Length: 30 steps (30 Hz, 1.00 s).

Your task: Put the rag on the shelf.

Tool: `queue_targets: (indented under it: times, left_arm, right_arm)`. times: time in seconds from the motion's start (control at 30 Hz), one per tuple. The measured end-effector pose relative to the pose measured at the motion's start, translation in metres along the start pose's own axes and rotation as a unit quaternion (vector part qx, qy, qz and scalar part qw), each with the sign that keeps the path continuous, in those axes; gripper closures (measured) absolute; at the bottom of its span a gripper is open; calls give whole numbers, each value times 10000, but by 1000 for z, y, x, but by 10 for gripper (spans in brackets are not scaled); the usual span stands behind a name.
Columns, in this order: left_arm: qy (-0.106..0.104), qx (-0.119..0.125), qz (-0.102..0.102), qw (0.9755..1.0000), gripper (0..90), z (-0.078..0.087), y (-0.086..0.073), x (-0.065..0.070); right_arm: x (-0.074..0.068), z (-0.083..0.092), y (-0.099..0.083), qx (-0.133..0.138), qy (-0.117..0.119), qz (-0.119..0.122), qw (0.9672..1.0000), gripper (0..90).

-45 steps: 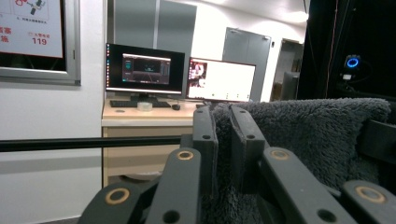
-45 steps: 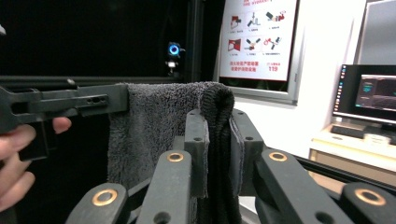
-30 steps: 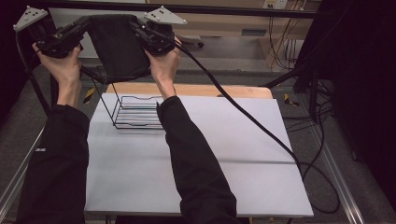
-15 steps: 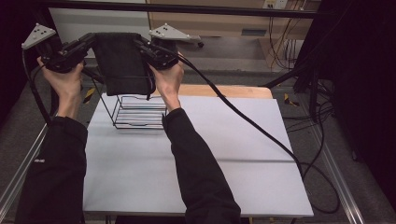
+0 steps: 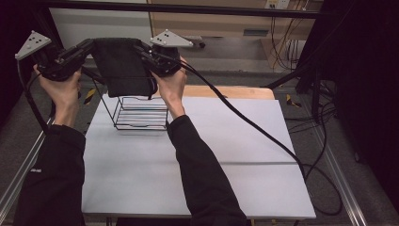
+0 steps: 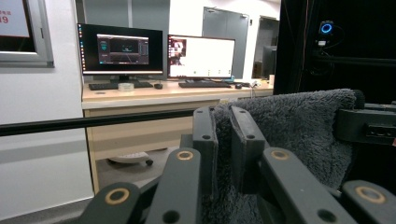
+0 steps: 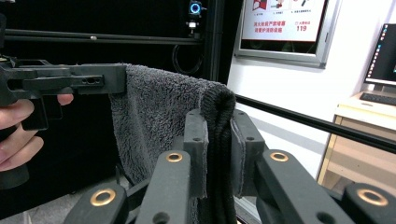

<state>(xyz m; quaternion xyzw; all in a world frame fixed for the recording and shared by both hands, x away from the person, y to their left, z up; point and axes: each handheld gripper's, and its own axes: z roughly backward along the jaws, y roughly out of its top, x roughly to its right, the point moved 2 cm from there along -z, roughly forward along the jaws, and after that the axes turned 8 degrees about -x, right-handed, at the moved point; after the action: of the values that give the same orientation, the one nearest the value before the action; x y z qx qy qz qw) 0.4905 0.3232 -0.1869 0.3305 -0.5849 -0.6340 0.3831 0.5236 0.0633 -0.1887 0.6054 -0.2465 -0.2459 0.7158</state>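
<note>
Both grippers' fingers [image 6: 223, 140] [image 7: 219, 144] clamp the towel's [image 5: 123, 66] top corners, spreading it flat above the wire rack [image 5: 141, 112] for draping.

The towel [image 5: 123, 66] is dark grey fluffy terry cloth, totally matt. Just below it the rack [image 5: 141, 113] looks like thin black wire. The tabletop [image 5: 226, 150] under the rack is smooth matt white, with a wood edge behind it.
</note>
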Motion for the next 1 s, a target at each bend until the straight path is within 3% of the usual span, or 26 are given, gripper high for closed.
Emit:
queue_targets:
  times: [0.3, 0.67, 0.83, 1.0]
  left_arm:
    - [-30, 0, -71, 10000, 814, 12, -12, 2]
    - [-41, -58, -186, 9998, 814, 21, -18, 6]
    - [-50, -121, -219, 9997, 814, 24, -22, 8]
    - [-111, -196, -265, 9994, 812, 26, -24, 11]
  right_arm:
    - [-12, 6, -4, -50, -18, 212, 9998, 792]
    - [-22, 10, -8, -166, -44, 296, 9994, 790]
    - [-25, 12, -11, -249, -48, 282, 9993, 790]
    - [-22, 14, -18, -228, 87, 74, 9997, 790]
